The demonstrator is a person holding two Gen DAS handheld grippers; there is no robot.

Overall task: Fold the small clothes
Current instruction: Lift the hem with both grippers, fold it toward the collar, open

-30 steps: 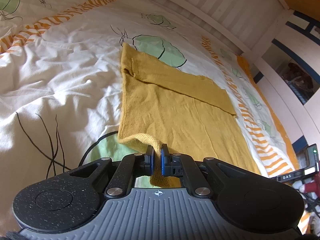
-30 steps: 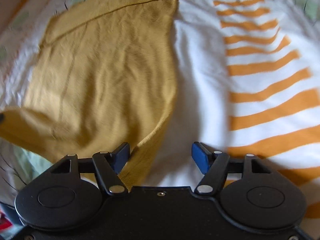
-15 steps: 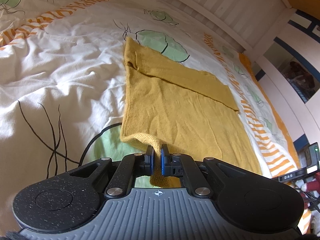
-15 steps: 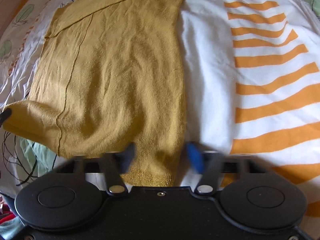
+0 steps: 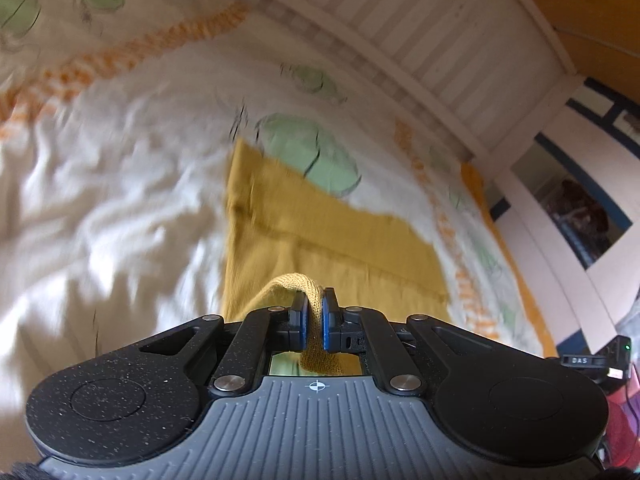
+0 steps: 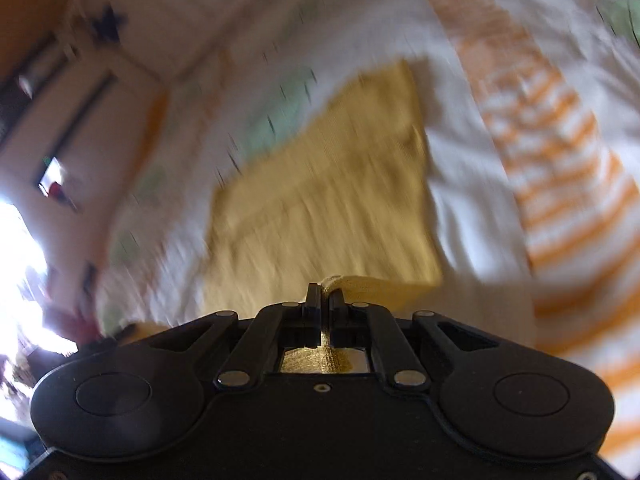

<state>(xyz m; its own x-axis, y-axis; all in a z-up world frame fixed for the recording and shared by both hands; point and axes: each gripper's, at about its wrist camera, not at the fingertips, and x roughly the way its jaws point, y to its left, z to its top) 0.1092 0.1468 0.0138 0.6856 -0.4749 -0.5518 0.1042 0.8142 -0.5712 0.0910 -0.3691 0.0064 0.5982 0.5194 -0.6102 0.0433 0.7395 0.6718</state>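
Observation:
A mustard-yellow knit garment (image 5: pixel 320 232) lies on the bed, one sleeve folded across it. My left gripper (image 5: pixel 314 312) is shut on the ribbed hem at the garment's near left corner and holds it lifted off the bed. In the right wrist view the same garment (image 6: pixel 332 200) spreads ahead, blurred by motion. My right gripper (image 6: pixel 325 300) is shut on the hem at the near right corner, with knit cloth bunched between and behind the jaws. The near edge of the garment is raised above the rest.
The bed has a white duvet (image 5: pixel 100 216) with green leaf prints and orange stripes (image 6: pixel 560 184). A white slatted headboard (image 5: pixel 400 40) runs along the far side. Shelves and a black device (image 5: pixel 592 360) stand off the bed's right edge.
My right gripper has closed on the garment's near right corner. Both grippers have lifted the near hem and swung up and forward; both views are now motion-blurred.

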